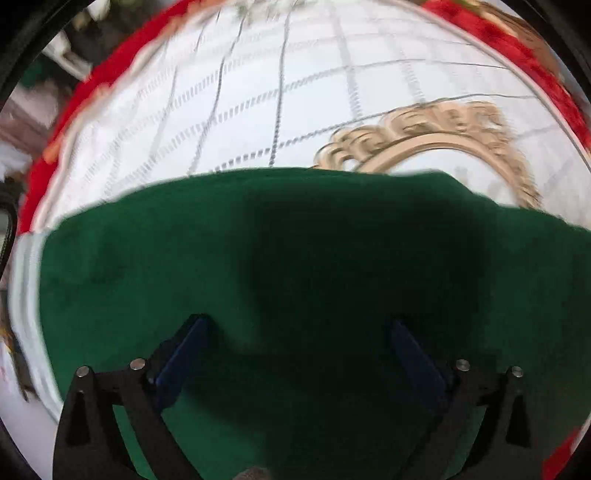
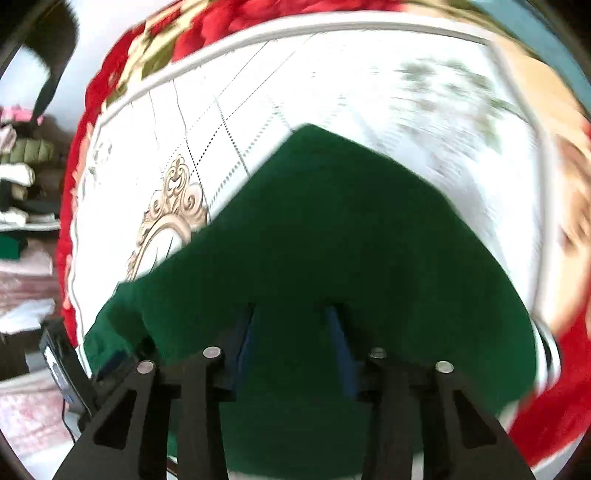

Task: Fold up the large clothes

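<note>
A dark green garment [image 1: 295, 258] lies spread on a white quilted cover [image 1: 258, 92] with a gold ornament print. My left gripper [image 1: 299, 325] hovers over the garment with its blue-padded jaws wide apart and nothing between them. In the right wrist view the green garment [image 2: 325, 229] comes to a corner pointing away from me. My right gripper [image 2: 291, 310] is over it with the jaws partly apart and no cloth pinched between them. Both views are motion-blurred.
A red floral blanket [image 2: 221, 22] borders the white cover [image 2: 332, 85]. A pile of folded clothes [image 2: 22, 170] sits at the far left. A small dark device with a screen [image 2: 61, 365] lies by the cover's left edge.
</note>
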`<state>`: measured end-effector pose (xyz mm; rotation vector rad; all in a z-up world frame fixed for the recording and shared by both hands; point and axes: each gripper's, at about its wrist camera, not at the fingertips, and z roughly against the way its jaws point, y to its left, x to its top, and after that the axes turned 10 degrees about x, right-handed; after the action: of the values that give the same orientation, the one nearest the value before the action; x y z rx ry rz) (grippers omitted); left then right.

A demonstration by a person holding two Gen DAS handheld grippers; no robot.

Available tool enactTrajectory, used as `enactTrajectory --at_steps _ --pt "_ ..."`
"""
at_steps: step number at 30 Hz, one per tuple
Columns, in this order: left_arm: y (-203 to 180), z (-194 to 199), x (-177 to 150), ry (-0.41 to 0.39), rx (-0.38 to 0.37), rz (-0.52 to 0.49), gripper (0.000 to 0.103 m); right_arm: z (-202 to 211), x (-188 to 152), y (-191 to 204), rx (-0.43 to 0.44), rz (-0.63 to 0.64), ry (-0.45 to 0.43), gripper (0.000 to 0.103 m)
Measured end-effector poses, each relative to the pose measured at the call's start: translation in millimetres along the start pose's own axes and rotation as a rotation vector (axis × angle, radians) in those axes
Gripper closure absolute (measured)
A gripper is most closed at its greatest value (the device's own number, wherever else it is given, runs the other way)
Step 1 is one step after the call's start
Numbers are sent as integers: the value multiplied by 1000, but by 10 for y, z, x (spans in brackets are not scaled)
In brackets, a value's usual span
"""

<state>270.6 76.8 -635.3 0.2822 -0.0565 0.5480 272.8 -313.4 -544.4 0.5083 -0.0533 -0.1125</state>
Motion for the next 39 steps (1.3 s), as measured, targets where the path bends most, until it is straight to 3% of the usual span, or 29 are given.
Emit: enactTrajectory --at_steps 4,8,10,13,16,18,20,22,23,25,28,30,31,32,34,36,39 --pt "10 -34 112 -28 -4 -7 0 -564 285 -243 -76 -22 68 70" --pt "258 156 22 10 -14 66 0 -380 351 -238 -100 -55 91 68" --pt "607 384 -232 26 -65 176 0 -149 304 -169 -98 -16 78 67" --pt "1178 661 -784 40 -63 343 0 113 47 97 1 78 69 67" --pt "1661 663 -1346 98 -49 489 0 -74 -322 441 67 178 187 68" --pt "1870 504 -1640 159 -84 589 0 -470 -508 567 41 216 292 68" --pt "2019 245 -1840 220 -138 691 0 -794 -584 549 -62 261 300 68" --pt "2142 11 -1947 241 -236 820 2 -847 -526 542 -80 208 294 65" --pt "2177 -80 -1959 229 -285 872 2 -835 -489 552 -89 191 314 64" --pt "2209 -202 -1915 205 -302 944 2 -734 -428 520 -58 170 345 64" --pt "2235 -174 -1758 98 -212 1030 5 -490 -409 420 31 155 362 64" --pt "2263 -45 -1630 21 -101 1029 38 -331 -416 293 59 133 366 64" --pt "2323 -11 -1592 -2 -93 1022 49 -246 -428 229 62 124 361 64" --pt "2342 54 -1540 -40 -91 1004 72 -136 -434 135 64 115 349 64" --pt "2340 204 -1456 -114 -97 946 79 -45 -505 0 57 108 338 64" --pt "2384 394 -1482 -194 -153 922 81 12 -564 -194 30 81 336 64" --pt "2475 602 -1532 -345 -380 900 81 14 -601 -511 35 13 346 64"
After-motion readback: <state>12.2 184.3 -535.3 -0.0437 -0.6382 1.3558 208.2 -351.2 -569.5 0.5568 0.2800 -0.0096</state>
